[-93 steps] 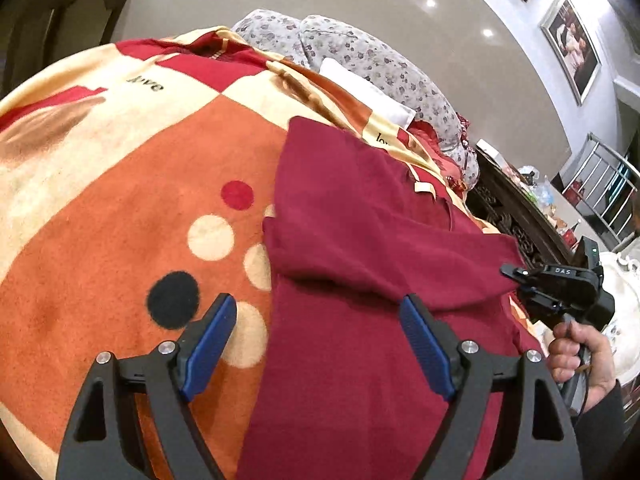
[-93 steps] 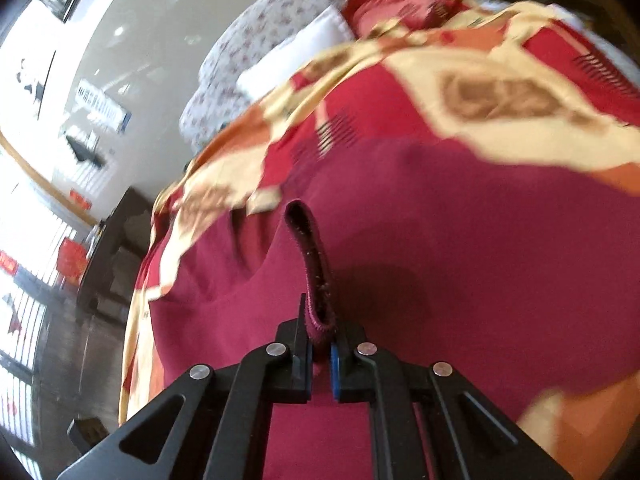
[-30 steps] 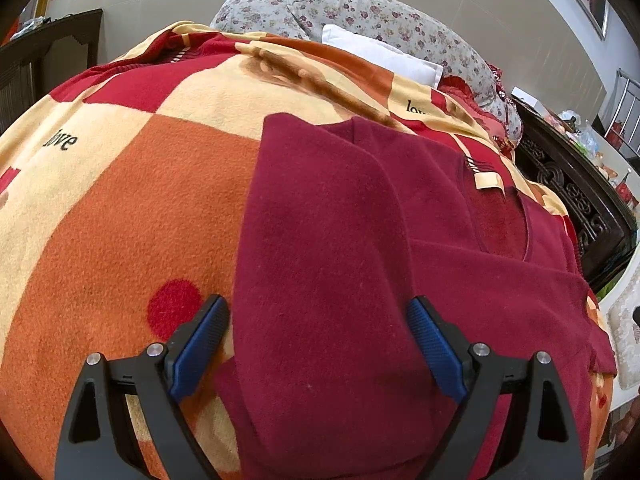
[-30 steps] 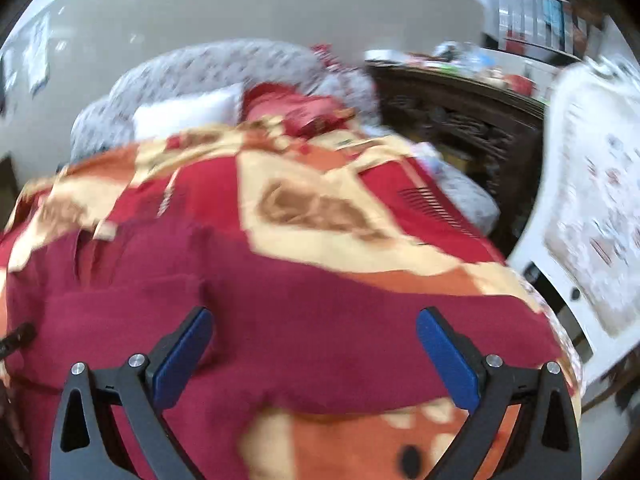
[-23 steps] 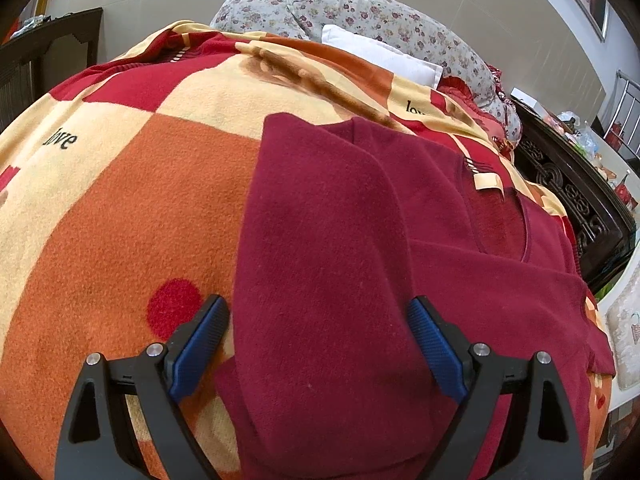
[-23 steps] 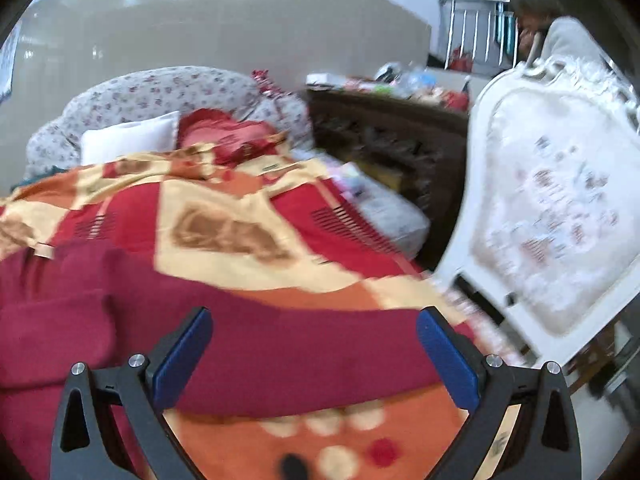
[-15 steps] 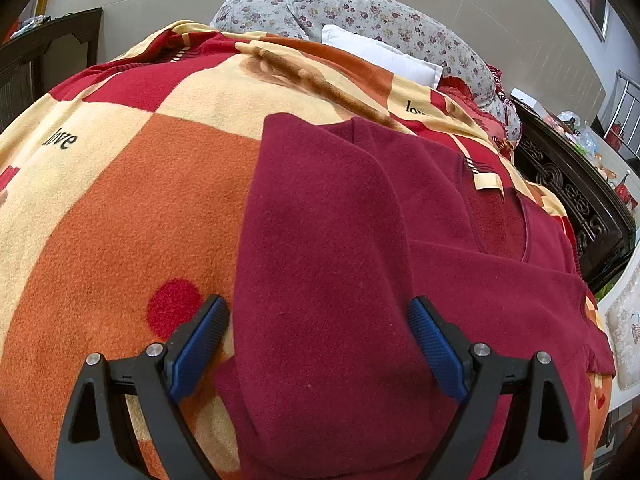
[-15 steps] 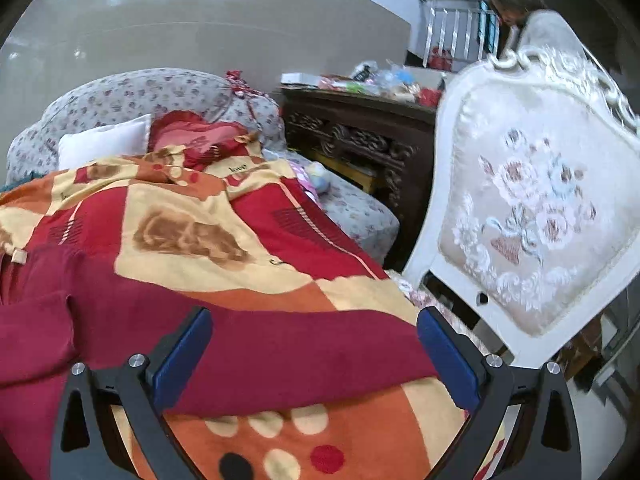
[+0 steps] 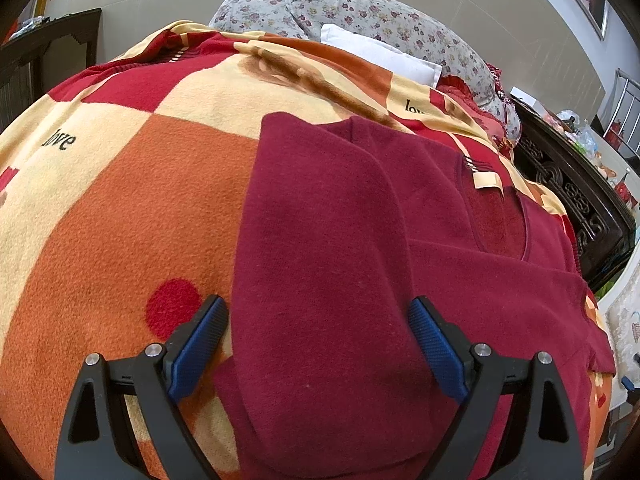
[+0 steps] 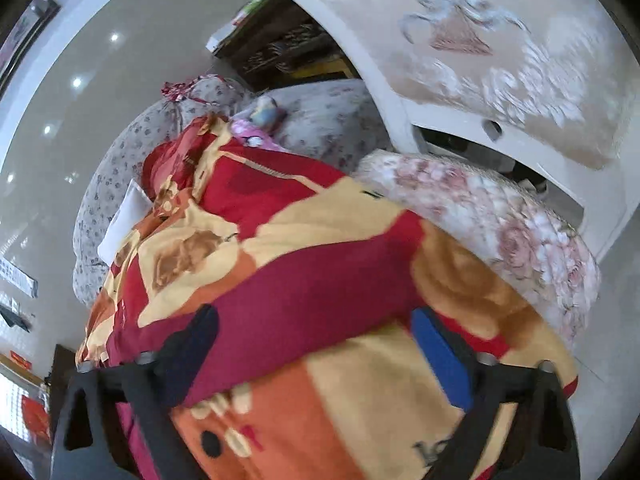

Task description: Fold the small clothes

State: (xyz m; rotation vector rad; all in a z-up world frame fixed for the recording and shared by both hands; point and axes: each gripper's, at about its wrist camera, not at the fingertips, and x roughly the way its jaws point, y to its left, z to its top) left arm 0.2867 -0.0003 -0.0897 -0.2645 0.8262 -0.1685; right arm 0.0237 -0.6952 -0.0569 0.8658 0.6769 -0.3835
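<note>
Maroon fleece: the sweater (image 9: pixel 340 264) lies on the patterned blanket (image 9: pixel 120 200) covering the bed, one sleeve folded inward along the body. Left wrist view: the left tool (image 9: pixel 318 344) is held above the garment's folded left portion with jaws spread wide and nothing pinched; its blue pads (image 9: pixel 198 346) flank the cloth without pressing it. Only this view shows the neckline with its pale label (image 9: pixel 486 180), the white pillow (image 9: pixel 380 54) and the carved dark cabinet (image 9: pixel 580 204). Right wrist view, motion-blurred and rolled: the right tool (image 10: pixel 316 354) has its jaws closing, not yet pressing, over a maroon band of the sweater (image 10: pixel 312 300) that runs between them on the blanket (image 10: pixel 360 396). Only this view shows the white chair's floral backrest (image 10: pixel 500 52) and floral cushion (image 10: pixel 500 224).
</note>
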